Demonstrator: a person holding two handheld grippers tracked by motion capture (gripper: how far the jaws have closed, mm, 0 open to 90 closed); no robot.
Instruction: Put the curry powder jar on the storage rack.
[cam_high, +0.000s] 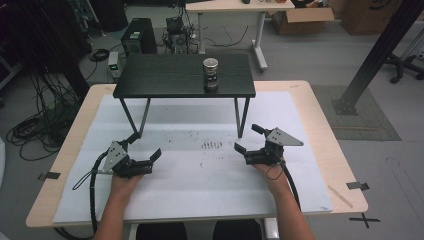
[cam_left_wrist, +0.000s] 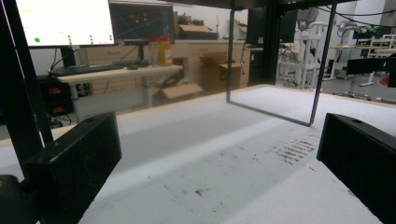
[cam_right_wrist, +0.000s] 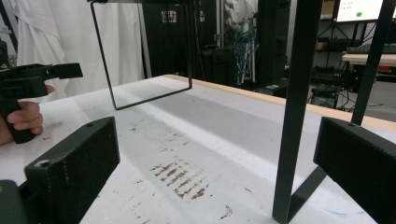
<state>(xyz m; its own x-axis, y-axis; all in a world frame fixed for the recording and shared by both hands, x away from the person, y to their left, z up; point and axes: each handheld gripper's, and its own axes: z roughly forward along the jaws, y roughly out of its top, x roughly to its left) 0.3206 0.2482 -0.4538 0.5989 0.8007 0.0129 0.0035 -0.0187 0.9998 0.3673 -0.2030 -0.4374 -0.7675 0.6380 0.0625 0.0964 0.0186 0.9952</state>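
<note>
A dark cylindrical can (cam_high: 210, 73) stands upright on a small black raised shelf (cam_high: 170, 75) at the far side of the white mat (cam_high: 200, 170). My left gripper (cam_high: 146, 145) rests low on the mat near the shelf's left legs, jaws wide apart and empty. My right gripper (cam_high: 248, 138) sits near the shelf's right front leg (cam_high: 241, 117), also open and empty. In the left gripper view the left gripper (cam_left_wrist: 217, 158) faces the shelf's wire leg frame (cam_left_wrist: 275, 65). In the right gripper view the right gripper (cam_right_wrist: 215, 158) has a black leg (cam_right_wrist: 292, 112) just ahead between its jaws.
Brown scuff marks (cam_high: 211, 145) stain the mat between the grippers. The wooden table edge (cam_high: 330, 150) runs around the mat. Beyond it on the floor are a computer tower (cam_high: 138, 36), cables (cam_high: 35, 125), a desk (cam_high: 235, 6) and a black pillar (cam_high: 380, 50).
</note>
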